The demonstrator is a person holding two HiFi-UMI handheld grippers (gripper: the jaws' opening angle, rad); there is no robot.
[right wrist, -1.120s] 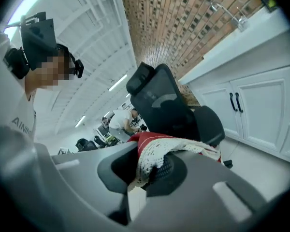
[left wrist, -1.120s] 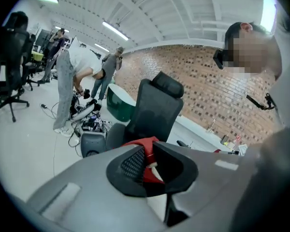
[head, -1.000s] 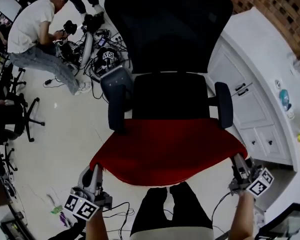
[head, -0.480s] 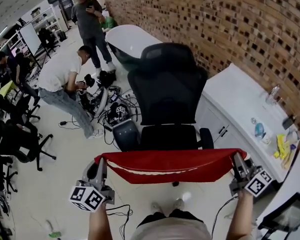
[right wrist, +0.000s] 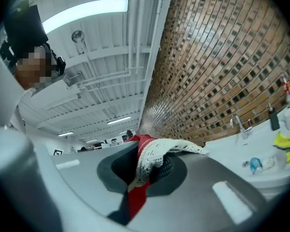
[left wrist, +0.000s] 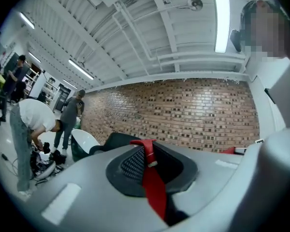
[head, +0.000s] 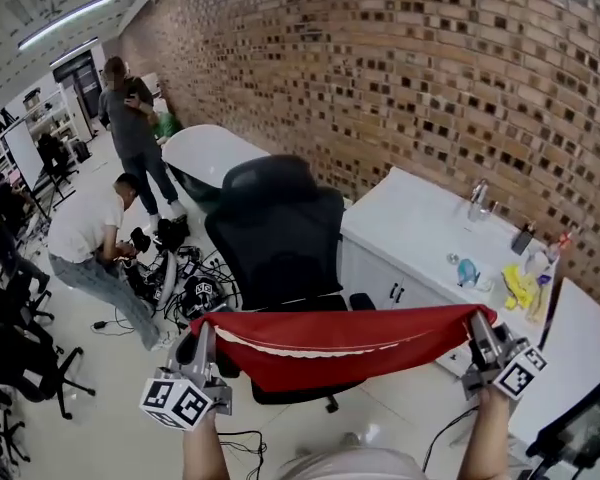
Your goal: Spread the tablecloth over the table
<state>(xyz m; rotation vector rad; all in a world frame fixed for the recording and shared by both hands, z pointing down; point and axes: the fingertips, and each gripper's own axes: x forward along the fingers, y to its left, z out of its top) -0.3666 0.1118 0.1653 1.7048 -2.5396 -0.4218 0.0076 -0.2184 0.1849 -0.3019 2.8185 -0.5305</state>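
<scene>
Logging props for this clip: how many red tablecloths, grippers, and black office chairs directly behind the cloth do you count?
Red tablecloth: 1
Grippers: 2 (left gripper, right gripper, each clamping a tablecloth corner)
Black office chair: 1
Total: 4

No readable text, labels or numbers

I see a brick wall (head: 400, 78) running the length of the room. White counter (head: 410, 220) with cabinet doors set against it, tap (head: 477, 200) near the back edge. Black office chair (head: 280, 233) beside the counter. Pale floor (head: 110, 363). Ceiling strip light (head: 65, 20) lit.
</scene>
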